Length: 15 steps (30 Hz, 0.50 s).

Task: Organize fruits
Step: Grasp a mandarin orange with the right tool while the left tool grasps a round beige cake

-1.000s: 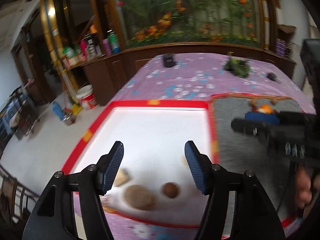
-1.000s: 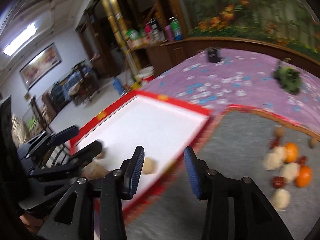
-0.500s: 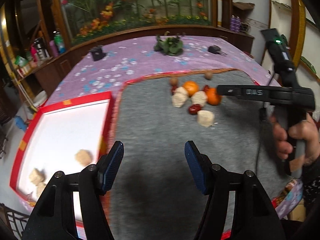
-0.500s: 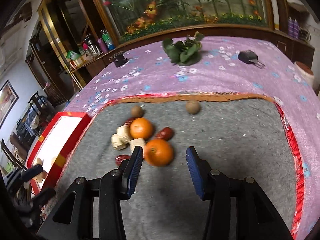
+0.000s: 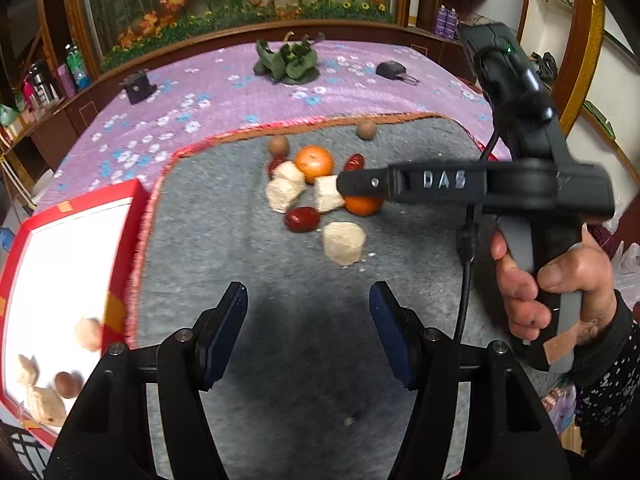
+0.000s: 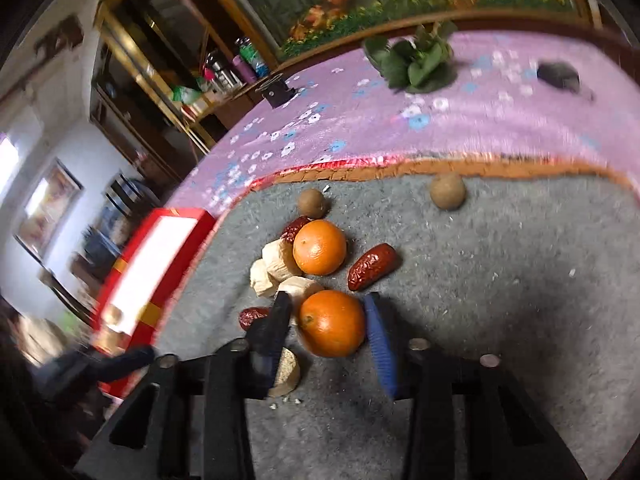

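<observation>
Fruit lies heaped on the grey mat: two oranges, red dates, pale chunks and brown round fruits. My right gripper is down over the near orange, which sits between its jaws. The jaws are closing; the right pad meets the orange and a thin gap shows at the left pad. The far orange lies just behind. In the left wrist view the right gripper's fingers reach across the near orange. My left gripper hangs open above bare mat, holding nothing.
A red-rimmed white tray at the mat's left holds pale chunks and a brown fruit. A person's hand grips the right tool. On the purple flowered cloth behind lie green leaves and two small black objects.
Both views swung from the red tray over to the grey mat. The right gripper came down around the near orange and its jaws narrowed. The left jaws kept the same width.
</observation>
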Available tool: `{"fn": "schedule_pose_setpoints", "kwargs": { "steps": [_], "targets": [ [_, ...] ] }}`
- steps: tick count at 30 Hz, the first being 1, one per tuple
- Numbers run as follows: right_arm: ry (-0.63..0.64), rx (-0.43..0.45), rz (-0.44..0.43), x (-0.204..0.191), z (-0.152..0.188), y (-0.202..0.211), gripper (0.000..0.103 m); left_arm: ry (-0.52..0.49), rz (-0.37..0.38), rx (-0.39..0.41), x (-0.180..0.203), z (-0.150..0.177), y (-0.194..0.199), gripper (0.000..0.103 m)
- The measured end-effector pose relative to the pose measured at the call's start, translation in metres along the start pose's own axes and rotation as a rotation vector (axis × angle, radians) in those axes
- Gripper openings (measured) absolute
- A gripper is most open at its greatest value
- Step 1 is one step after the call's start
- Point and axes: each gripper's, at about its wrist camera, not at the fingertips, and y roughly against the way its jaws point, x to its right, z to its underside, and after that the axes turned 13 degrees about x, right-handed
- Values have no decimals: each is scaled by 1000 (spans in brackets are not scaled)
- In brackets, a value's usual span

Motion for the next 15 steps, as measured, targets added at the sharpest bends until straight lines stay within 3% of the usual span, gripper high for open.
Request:
{"fn": "schedule_pose_setpoints", "kwargs": {
  "steps": [8, 15],
  "targets": [
    [-204, 94, -29, 36, -16, 26, 35, 28, -13, -48, 14, -10, -28, 62],
    [-204, 121, 94, 44, -21, 34, 35, 36, -17, -82, 22, -13, -49, 56]
  ]
}}
